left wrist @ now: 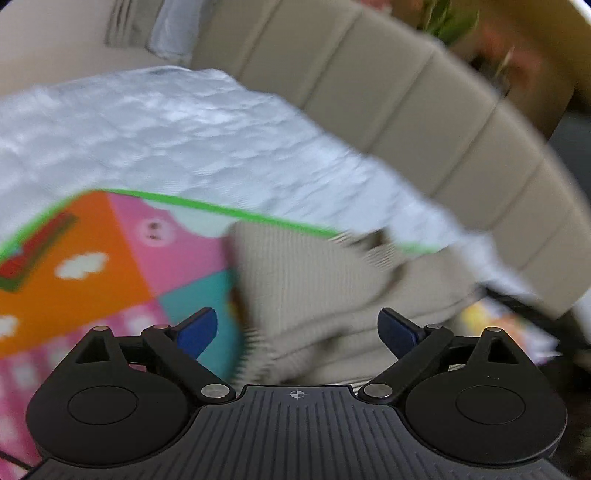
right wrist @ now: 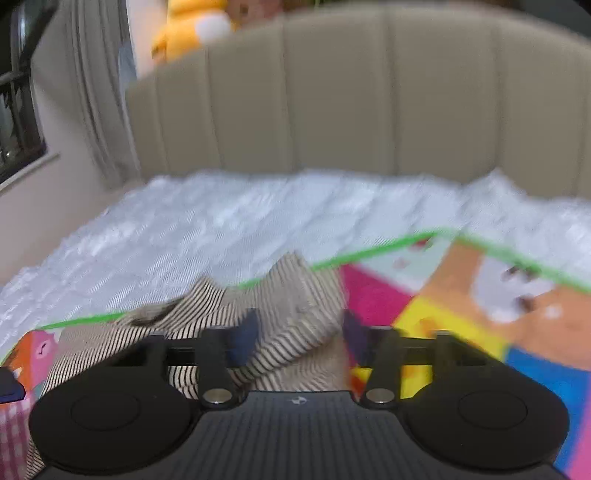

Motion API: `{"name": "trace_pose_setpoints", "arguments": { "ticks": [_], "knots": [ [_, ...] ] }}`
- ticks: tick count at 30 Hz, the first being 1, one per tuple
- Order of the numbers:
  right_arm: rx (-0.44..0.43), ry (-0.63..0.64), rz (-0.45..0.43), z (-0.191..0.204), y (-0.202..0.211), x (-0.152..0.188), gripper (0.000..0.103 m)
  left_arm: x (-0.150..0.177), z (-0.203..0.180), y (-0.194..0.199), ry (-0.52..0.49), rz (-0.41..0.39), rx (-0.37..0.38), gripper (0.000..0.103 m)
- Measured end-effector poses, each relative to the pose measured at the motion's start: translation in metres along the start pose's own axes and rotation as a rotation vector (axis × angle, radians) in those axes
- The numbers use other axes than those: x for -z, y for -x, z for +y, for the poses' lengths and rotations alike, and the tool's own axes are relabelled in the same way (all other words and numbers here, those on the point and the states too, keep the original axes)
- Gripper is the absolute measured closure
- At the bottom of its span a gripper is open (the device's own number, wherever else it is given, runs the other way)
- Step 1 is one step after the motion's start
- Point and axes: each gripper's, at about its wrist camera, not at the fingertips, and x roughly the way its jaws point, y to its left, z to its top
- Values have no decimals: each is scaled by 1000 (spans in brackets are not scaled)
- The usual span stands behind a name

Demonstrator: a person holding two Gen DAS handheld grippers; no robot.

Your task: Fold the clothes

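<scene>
A beige and dark striped garment [left wrist: 314, 295] lies crumpled on a colourful play mat [left wrist: 110, 266] spread on a bed. In the left wrist view my left gripper [left wrist: 297, 328] is open, its blue pads [left wrist: 197, 330] wide apart just in front of the garment. In the right wrist view the same garment [right wrist: 288, 306] lies bunched with its stripes showing, and my right gripper [right wrist: 299, 336] is open with the cloth between and beyond its fingers. Both views are blurred by motion.
The mat [right wrist: 461, 306] has a green border and lies on a white quilted bedcover [right wrist: 221, 225]. A beige padded headboard [right wrist: 369, 103] stands behind. A curtain and window [right wrist: 22, 103] are at the left, a yellow plush toy [right wrist: 188, 29] above the headboard.
</scene>
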Motion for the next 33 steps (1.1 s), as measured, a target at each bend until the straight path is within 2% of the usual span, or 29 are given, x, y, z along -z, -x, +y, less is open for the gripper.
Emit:
{"name": "trace_pose_setpoints", "arguments": {
  "ticks": [2,3,7,9,12,15,17,19,21,24,27,29,32,33],
  "knots": [
    [-18,8,-23,-1,10,-5,90,-1,-1,2,5,-17,45,6],
    [-28,12,-35,-2,15,-7,91,0,-3,1,-6,-20,33,6],
    [14,44,19,-17,20,10,91,5,-1,-9,-54,1,-111,6],
    [48,78,57,-24,10,30,90,3,4,-17,-40,16,-147,6],
    [62,104,38,-23,7,45,90,5,11,-25,-11,40,-164,6],
    [77,114,46,-18,11,43,89,8,2,-25,-92,42,-234,6],
    [90,132,43,-16,15,41,81,10,-2,-28,-144,44,-285,5],
    [82,126,-7,-9,23,32,74,11,-2,-30,-150,48,-294,5],
    [30,86,-75,-7,41,28,72,10,-2,-29,-153,49,-297,5],
    [-77,58,-105,1,49,29,66,10,-1,-29,-147,51,-297,5],
    [-85,84,-22,7,31,37,54,11,-2,-28,-147,52,-298,5],
    [-74,73,39,1,14,47,54,10,-2,-28,-147,54,-298,5],
    [-67,113,35,4,14,52,54,10,-1,-29,-143,57,-295,4],
    [-65,129,30,6,15,53,51,10,-1,-29,-142,58,-294,4]
  ]
}}
